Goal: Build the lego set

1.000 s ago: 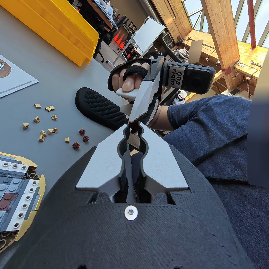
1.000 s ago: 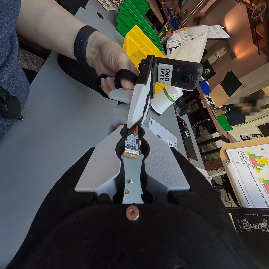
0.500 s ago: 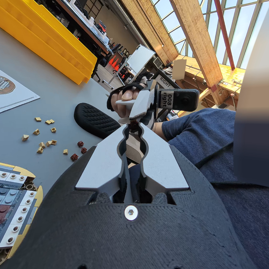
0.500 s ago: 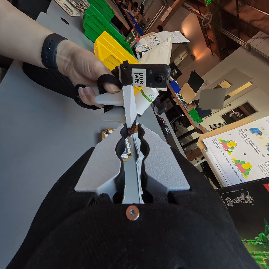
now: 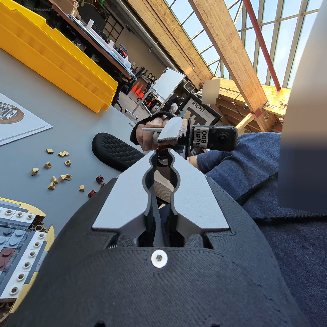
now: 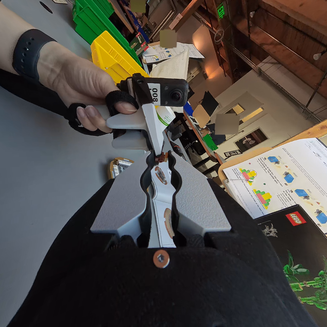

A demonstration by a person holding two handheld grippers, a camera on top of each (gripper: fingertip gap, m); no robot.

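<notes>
Lego build (image 5: 19, 242) sits at the lower left of your left wrist view, flat on the grey table (image 5: 74, 123), with tan slope bits (image 5: 58, 178) and dark red bricks (image 5: 99, 179) loose just above it. Mid-frame, your left gripper (image 5: 163, 152) and right gripper (image 6: 160, 155) meet tip to tip, both clamped on one small brown piece (image 6: 160, 158). Yellow bin (image 5: 53, 53) runs across the upper left.

A big open workshop loft here: timber beams (image 5: 228, 53) and skylights above the fingers, yellow bins (image 5: 53, 53) to their left, green bins (image 6: 99, 23) stacked beyond, a whiteboard (image 5: 166, 83), orange cones (image 5: 138, 88) and cluttered workbenches (image 5: 99, 40) far behind.
</notes>
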